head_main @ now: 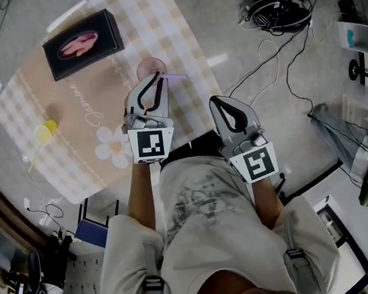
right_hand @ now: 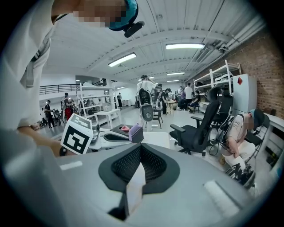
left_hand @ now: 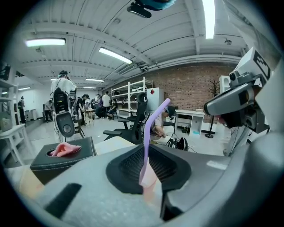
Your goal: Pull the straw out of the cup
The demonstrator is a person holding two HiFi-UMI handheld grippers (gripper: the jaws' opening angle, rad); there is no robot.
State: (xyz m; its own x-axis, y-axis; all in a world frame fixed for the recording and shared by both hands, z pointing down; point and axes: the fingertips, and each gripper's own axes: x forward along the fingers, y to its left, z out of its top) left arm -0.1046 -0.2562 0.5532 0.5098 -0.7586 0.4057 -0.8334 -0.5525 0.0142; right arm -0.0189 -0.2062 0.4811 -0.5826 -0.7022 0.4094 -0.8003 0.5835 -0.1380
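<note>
In the head view a pink cup (head_main: 151, 66) stands near the right edge of the table with the checked cloth (head_main: 174, 29). A purple straw (head_main: 175, 75) leans out of it to the right. My left gripper (head_main: 153, 80) reaches to the cup's near rim. In the left gripper view the straw (left_hand: 152, 128) rises between the jaws and bends at the top; my left gripper (left_hand: 148, 148) is shut on it. My right gripper (head_main: 226, 105) hangs off the table's edge to the right, shut and empty (right_hand: 141, 148). The cup (right_hand: 135, 132) shows lilac there.
A black tissue box (head_main: 82, 43) with a pink tissue sits at the table's far left. A yellow object (head_main: 46, 132) lies near the left edge. Cables and headphones (head_main: 277, 9) lie on the floor to the right. Office chairs (right_hand: 202, 128) stand beyond the table.
</note>
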